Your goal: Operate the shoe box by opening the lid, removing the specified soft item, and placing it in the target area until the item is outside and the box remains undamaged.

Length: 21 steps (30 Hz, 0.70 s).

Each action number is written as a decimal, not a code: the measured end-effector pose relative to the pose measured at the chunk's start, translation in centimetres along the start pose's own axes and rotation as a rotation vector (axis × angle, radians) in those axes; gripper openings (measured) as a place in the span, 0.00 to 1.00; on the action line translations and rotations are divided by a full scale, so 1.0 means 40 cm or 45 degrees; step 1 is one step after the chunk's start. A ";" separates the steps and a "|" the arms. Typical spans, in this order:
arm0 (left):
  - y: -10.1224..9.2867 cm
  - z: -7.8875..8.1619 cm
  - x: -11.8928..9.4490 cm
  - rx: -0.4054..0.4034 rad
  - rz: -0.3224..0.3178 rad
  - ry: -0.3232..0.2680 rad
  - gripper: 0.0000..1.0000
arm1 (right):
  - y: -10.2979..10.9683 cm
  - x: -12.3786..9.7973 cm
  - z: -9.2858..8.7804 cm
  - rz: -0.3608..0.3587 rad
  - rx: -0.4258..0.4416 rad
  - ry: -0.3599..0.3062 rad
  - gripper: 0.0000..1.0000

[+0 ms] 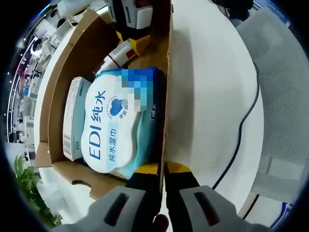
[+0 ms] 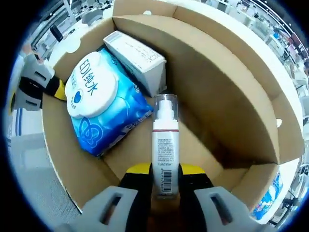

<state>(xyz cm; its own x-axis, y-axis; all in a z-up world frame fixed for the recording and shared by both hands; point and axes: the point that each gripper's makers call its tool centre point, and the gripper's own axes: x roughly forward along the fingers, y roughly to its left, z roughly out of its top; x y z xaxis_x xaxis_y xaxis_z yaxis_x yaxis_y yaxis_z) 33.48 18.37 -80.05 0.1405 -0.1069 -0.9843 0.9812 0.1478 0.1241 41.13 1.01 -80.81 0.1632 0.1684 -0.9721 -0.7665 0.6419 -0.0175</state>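
Cardboard shoe box stands open on the white worktop, lid already swung clear. Inside it lie a blue wet-wipe pack, a white carton and a pump bottle.

Task's thing: the soft item is judged to be the wet-wipe pack; it lies flat on the box floor, touching the carton on one side and near the box wall on the other.

Tool state:
- Right tool: jaws clamped on the lower end of the pump bottle, which lies along the box floor just beside the pack.
- Left tool: jaws nearly closed on the thin edge of the box wall, just beside the pack; it appears to steady the box.

Progress: opening is done. Removal is not; the pack is not gripped by either tool and remains fully inside. Lifting it out and placing it in the target area are left. No tear or crush shows on the cardboard.

Surroundings: a black cable runs across the worktop; beyond it, a grey padded surface. Green leaves show at one edge
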 end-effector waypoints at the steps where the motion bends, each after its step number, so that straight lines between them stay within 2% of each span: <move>1: 0.000 0.000 0.000 0.003 -0.002 0.000 0.01 | -0.001 -0.012 0.000 -0.004 0.017 -0.014 0.17; 5: 0.001 0.000 0.000 0.003 0.000 -0.001 0.01 | 0.008 -0.050 0.003 0.020 0.074 -0.079 0.17; 7: 0.001 0.000 -0.001 0.003 0.000 -0.001 0.01 | 0.016 -0.065 0.011 0.058 0.180 -0.120 0.17; 9: 0.001 -0.001 -0.001 0.005 -0.001 -0.002 0.01 | 0.024 -0.074 0.012 0.091 0.225 -0.129 0.17; 11: 0.001 -0.001 -0.002 0.008 -0.004 -0.004 0.01 | 0.021 -0.082 0.011 0.076 0.223 -0.144 0.17; 13: 0.002 -0.001 -0.002 0.003 -0.006 -0.008 0.01 | 0.026 -0.088 0.010 0.085 0.266 -0.168 0.17; 17: 0.002 -0.002 -0.005 0.010 -0.006 -0.012 0.01 | 0.017 -0.106 0.001 0.062 0.248 -0.194 0.17; 21: 0.003 -0.003 -0.005 0.006 -0.006 -0.010 0.01 | 0.005 -0.134 -0.008 0.062 0.318 -0.241 0.17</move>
<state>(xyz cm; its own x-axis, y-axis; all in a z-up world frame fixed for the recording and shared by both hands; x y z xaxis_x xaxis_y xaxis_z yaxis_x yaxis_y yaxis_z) 33.58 18.51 -79.87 0.1373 -0.1152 -0.9838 0.9824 0.1427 0.1204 39.91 -0.02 -75.68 0.2605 0.3247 -0.9093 -0.6039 0.7896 0.1089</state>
